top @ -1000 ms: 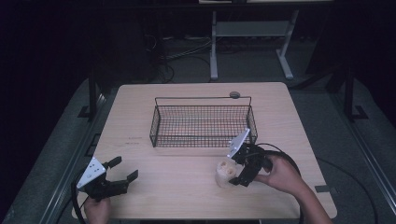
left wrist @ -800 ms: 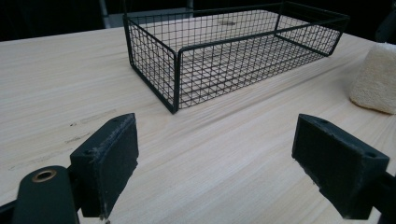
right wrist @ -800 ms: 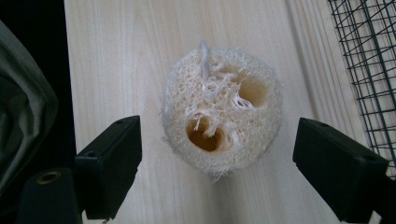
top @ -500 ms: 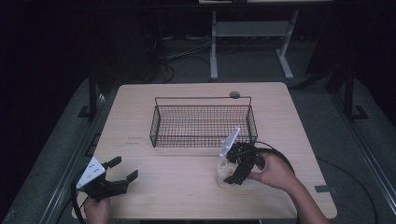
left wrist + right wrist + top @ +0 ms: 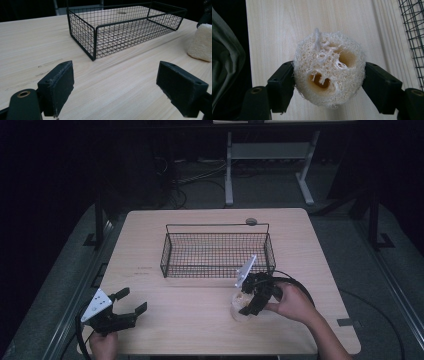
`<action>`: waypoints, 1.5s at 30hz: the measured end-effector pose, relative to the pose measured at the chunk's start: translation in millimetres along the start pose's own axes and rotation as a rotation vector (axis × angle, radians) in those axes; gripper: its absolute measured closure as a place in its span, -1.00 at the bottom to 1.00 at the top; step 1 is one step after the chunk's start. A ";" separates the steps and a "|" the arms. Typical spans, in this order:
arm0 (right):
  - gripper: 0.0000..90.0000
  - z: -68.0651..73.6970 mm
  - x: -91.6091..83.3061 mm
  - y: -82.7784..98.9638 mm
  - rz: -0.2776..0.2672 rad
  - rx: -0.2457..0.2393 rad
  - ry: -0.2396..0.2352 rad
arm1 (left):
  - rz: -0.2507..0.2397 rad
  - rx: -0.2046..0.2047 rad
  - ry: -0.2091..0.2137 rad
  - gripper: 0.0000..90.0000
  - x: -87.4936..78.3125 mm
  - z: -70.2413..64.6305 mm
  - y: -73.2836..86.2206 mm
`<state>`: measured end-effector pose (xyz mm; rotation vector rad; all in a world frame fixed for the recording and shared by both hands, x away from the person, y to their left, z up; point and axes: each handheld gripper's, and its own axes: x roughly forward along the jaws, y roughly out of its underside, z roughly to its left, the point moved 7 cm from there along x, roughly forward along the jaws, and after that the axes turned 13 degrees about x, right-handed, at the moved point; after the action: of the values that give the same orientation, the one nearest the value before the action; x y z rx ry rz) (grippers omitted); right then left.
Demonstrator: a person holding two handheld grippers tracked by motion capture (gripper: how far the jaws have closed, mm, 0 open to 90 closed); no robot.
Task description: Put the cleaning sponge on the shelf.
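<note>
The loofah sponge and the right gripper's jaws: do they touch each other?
Touching. In the right gripper view, the jaws of the right gripper, which have just been closing, press on both sides of the loofah sponge with no gap.

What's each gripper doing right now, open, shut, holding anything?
Left gripper: open, nothing between its jaws, over bare table.
Right gripper: jaws have just closed on the loofah sponge, near the wire basket.

I see the loofah sponge as pale, dry plant fibre, coarse and open-pored, with a frayed white string at its top. The fingers pressing it look like matt black plastic with a slightly rough padded face. The table is light, smooth wood grain; the basket is thin black-coated metal wire.
</note>
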<state>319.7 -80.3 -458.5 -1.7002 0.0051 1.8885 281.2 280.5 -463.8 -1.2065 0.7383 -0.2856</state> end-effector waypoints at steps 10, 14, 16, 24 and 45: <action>-0.36 2.3 -1.6 0.0 -0.002 -0.004 0.007 | -0.004 -0.006 0.002 -0.69 -0.7 0.4 0.2; -0.36 2.1 -4.1 -0.1 -0.009 0.006 0.000 | -0.004 -0.006 0.003 -0.69 -0.6 0.1 0.2; -0.36 2.0 -5.5 0.0 -0.015 0.006 -0.001 | -0.006 -0.006 0.005 -0.69 -0.6 -0.2 -0.1; -0.36 1.8 -8.9 1.0 -0.025 0.011 -0.005 | -0.007 -0.006 0.004 -0.69 -0.8 -0.3 -0.4; -0.36 2.5 -27.4 -5.5 -0.047 0.013 0.005 | -0.010 -0.001 0.003 -0.69 -0.7 -0.7 -1.2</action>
<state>319.9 -86.2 -431.1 -1.6819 -0.0206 1.8458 280.4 280.0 -462.6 -1.2113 0.7352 -0.2955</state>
